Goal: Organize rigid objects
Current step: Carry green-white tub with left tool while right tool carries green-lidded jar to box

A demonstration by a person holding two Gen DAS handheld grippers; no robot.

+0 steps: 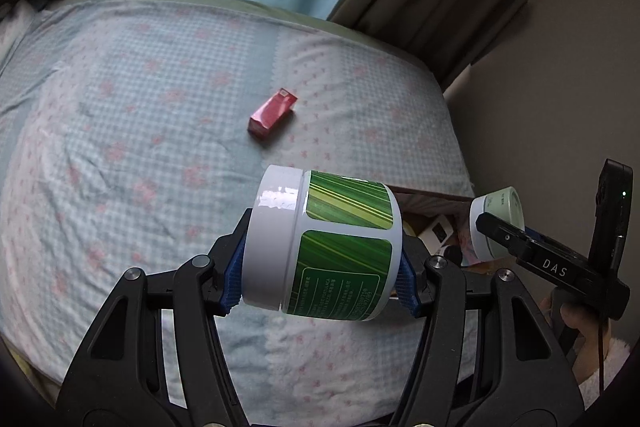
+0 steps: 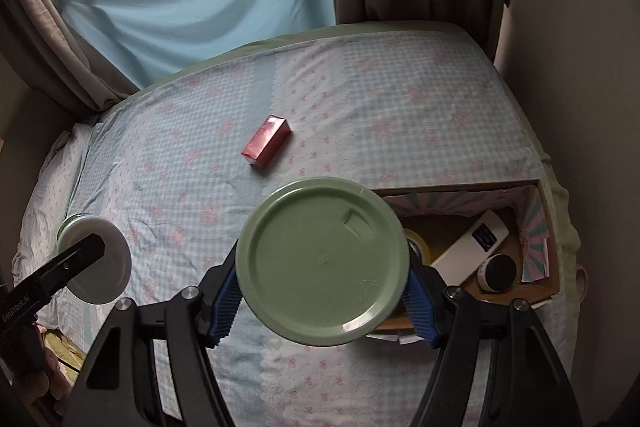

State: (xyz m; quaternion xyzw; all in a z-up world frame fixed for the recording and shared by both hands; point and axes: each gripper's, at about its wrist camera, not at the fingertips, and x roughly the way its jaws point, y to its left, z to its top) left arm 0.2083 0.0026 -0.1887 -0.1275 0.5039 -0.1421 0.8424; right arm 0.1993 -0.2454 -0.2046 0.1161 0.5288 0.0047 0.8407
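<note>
Both jaws clenched, left gripper (image 1: 320,277) on white green-labelled plastic jar (image 1: 324,247), right gripper (image 2: 322,301) on sage-green-lidded tub (image 2: 322,267); open cardboard box (image 2: 548,227) lies right, probably nearer the right hand.

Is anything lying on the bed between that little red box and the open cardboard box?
No. In the right wrist view only bare bedspread lies between the red box and the cardboard box.

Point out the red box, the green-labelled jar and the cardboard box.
red box (image 2: 266,142), right wrist view, top face.
green-labelled jar (image 1: 346,247), left wrist view, label on its side.
cardboard box (image 2: 538,223), right wrist view, patterned inner wall.
</note>
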